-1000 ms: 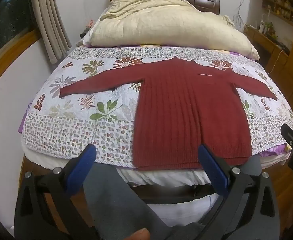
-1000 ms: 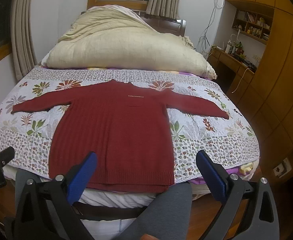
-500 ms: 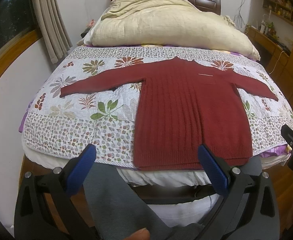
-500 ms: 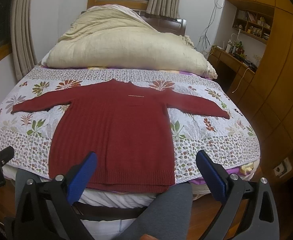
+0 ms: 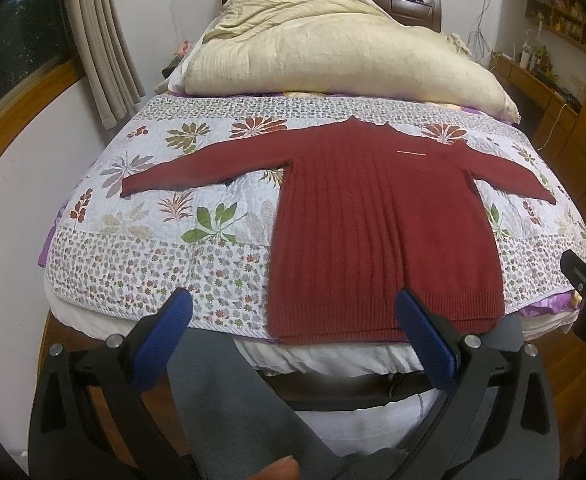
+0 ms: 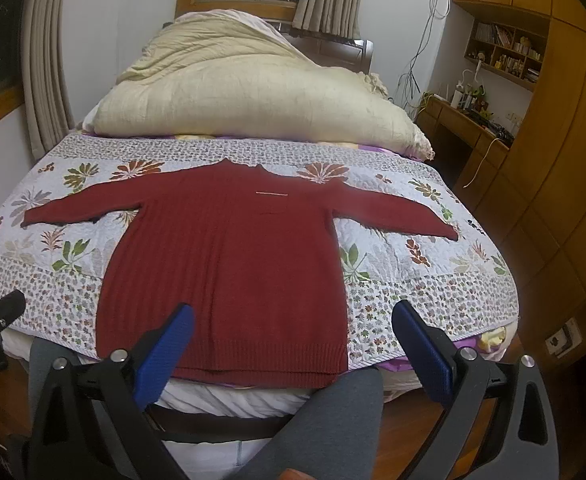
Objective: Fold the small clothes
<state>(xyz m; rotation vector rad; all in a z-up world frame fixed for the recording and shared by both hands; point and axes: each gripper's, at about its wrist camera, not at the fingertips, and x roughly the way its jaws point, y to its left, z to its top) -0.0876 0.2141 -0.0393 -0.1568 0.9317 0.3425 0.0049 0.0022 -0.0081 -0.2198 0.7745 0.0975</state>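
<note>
Your left gripper hung with its blue pads spread wide and nothing between them, short of the foot of the bed, and your right gripper was the same, jaws apart and empty. Your grey-trousered legs showed below both. Just beyond the fingertips the hem of the dark red sweater reached the near edge of the floral quilt. You had the sweater lying flat, neck towards the far end, both sleeves stretched out to the sides. In the right wrist view it sat slightly left of centre. Past the collar a cream duvet was heaped against the headboard, with a wooden desk off to the right.
</note>
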